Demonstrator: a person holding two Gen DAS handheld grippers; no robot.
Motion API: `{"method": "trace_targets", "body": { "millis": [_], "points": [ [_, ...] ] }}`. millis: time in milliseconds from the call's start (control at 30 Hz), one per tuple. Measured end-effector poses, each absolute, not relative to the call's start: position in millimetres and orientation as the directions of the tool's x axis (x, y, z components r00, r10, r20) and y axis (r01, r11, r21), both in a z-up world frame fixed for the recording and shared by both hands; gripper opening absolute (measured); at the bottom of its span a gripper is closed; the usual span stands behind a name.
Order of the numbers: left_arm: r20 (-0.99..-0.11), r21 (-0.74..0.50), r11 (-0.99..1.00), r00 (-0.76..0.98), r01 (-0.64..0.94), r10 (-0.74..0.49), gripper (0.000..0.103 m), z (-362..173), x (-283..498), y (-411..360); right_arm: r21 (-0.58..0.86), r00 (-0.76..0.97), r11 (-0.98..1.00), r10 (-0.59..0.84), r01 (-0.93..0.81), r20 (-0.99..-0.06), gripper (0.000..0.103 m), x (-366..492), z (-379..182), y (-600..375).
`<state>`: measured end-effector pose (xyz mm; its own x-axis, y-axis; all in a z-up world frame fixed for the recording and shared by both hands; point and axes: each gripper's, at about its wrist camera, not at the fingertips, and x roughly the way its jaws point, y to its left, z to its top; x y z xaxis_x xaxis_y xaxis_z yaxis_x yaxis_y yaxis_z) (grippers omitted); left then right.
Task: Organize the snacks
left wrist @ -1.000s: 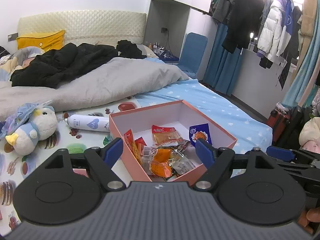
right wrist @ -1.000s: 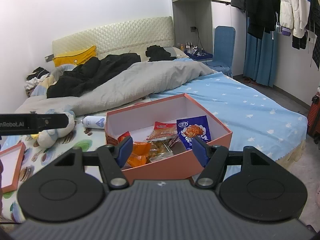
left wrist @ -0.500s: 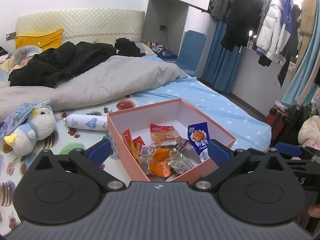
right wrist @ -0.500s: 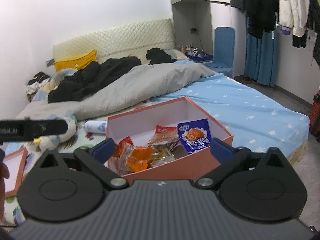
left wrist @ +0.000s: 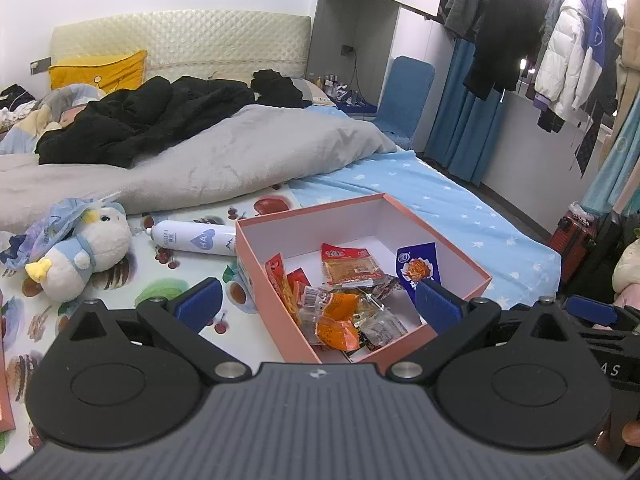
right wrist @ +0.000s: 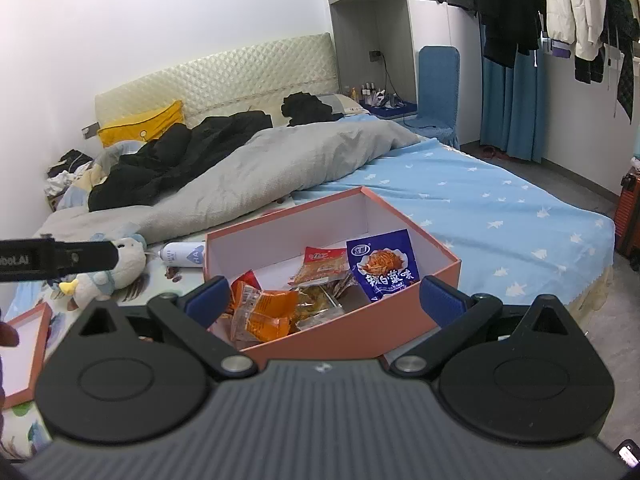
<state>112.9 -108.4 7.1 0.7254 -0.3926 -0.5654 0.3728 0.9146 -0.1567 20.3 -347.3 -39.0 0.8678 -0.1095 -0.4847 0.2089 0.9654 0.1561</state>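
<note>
A pink cardboard box [left wrist: 456, 248] sits open on the bed with snack packets inside. Orange packets [left wrist: 336, 320] pile up at its near corner, a red-topped packet [left wrist: 348, 260] lies in the middle, and a blue packet [left wrist: 418, 264] leans on the right wall. My left gripper [left wrist: 319, 307] hovers before the box's near corner, open wide with nothing held. In the right wrist view, the same box [right wrist: 424, 236] shows the blue packet [right wrist: 384, 268] and orange packets [right wrist: 268, 312]. My right gripper [right wrist: 325, 300] is open wide and empty in front of the near wall.
A plush toy [left wrist: 88, 252] and a white bottle [left wrist: 192, 238] lie left of the box on a fruit-print sheet. The pink box lid [right wrist: 24, 344] rests at the far left. A grey duvet [left wrist: 224, 160] covers the bed behind. A red suitcase [left wrist: 576, 236] stands on the floor at right.
Both grippers' jaws have spread from partly closed to fully wide. Both hands have kept their place and the snacks in the box have not moved.
</note>
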Motion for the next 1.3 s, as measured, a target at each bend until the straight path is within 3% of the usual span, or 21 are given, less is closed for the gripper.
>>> {"method": "trace_targets", "body": {
  "millis": [1300],
  "points": [
    [-0.568, -0.143, 0.923, 0.735, 0.357, -0.372, 0.103, -2, 119, -98, 0.15, 0.856, 0.965, -0.114, 0.217, -0.504, 0.103, 25, -42, -342]
  ]
}}
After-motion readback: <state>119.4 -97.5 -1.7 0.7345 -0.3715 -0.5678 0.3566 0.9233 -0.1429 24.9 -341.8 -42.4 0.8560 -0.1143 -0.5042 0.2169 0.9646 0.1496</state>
